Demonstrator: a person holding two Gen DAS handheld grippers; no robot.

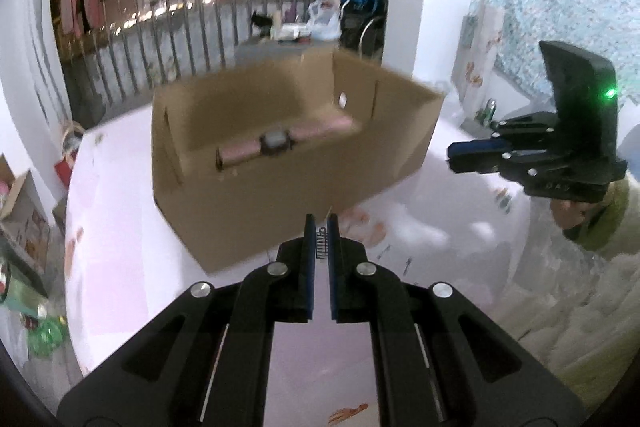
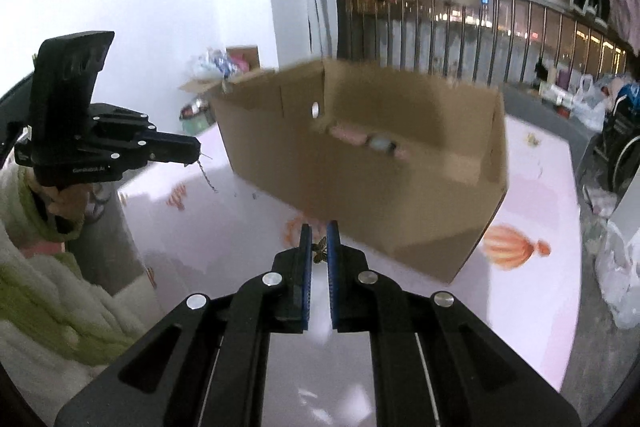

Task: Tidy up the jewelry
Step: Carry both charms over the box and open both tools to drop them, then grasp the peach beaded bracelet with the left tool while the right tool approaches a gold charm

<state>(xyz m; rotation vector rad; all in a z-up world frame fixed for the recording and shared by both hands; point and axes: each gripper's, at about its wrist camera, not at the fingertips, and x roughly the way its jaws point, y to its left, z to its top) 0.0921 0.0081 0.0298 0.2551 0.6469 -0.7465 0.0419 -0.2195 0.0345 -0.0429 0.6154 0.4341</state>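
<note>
Open cardboard box (image 1: pixel 296 163) at frame centre on the pink table (image 1: pixel 120 247), holding a pink roll (image 1: pixel 296 135). Left gripper (image 1: pixel 321 231) angled downward at lower centre, pinching a chain (image 1: pixel 321 247). Right gripper (image 2: pixel 319 235) likewise tilted, clamped on a small butterfly charm (image 2: pixel 319 251).

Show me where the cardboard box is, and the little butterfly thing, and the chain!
cardboard box (image 1: pixel 280 195), left wrist view, on its front wall.
butterfly charm (image 2: pixel 319 251), right wrist view, on its wings, pinched between the right gripper's fingers.
chain (image 2: pixel 206 175), right wrist view, on the links dangling below the left gripper.
</note>
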